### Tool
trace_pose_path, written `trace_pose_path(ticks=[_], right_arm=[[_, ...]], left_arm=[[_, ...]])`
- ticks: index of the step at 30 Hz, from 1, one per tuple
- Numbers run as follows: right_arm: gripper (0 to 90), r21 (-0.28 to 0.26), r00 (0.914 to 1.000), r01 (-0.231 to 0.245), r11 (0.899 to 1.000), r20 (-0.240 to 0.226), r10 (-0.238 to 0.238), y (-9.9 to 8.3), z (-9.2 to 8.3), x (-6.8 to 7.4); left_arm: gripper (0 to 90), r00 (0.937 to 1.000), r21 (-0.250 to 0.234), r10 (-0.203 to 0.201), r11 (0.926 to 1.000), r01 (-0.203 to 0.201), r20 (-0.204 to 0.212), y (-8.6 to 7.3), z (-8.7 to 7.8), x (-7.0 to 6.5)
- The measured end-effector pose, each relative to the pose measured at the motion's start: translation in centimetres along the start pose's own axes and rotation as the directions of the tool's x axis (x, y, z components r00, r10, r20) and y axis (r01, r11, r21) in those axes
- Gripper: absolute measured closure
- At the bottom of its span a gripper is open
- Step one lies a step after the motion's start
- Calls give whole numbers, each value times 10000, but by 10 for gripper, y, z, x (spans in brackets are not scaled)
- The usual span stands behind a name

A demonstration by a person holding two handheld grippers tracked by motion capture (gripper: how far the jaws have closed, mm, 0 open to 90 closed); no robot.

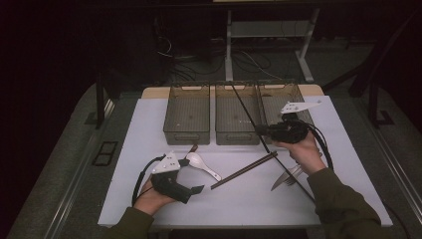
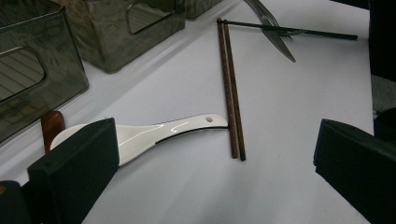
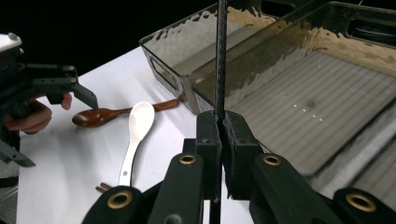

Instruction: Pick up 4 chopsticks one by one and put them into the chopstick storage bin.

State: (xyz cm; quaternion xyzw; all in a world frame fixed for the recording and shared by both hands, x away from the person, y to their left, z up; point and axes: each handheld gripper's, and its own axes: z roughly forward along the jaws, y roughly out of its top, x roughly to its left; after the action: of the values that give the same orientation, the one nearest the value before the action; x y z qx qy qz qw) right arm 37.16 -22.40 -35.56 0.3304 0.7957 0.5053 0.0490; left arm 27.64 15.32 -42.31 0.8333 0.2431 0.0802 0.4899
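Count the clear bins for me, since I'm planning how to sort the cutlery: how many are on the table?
3, side by side along the table's far edge: the left bin, the middle bin, and the right bin, partly hidden behind the right tool.

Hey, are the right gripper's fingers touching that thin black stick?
Touching. The right gripper view shows the right gripper with its fingers clamped on the black stick.

No readable text, label, brand, number or sign appears on anything here.
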Motion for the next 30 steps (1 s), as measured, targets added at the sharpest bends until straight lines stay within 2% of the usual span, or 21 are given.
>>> trace_pose_path(ticks=[9, 14, 30], right_arm=[[850, 4, 9994, -335, 9994, -88, 335, 16, 16, -1], [850, 60, 9998, -130, 9999, -164, 131, 26, 27, 2], [850, 81, 9999, -83, 9999, -75, 84, 57, 61, 11]], left_arm=[[0, 10000, -37, -19, 10000, 19, 7, 0, 0, 0], [0, 10000, -29, -9, 10000, 10, 10, 0, 0, 0], [0, 10000, -94, -75, 9999, 76, 31, 0, 2, -2]])
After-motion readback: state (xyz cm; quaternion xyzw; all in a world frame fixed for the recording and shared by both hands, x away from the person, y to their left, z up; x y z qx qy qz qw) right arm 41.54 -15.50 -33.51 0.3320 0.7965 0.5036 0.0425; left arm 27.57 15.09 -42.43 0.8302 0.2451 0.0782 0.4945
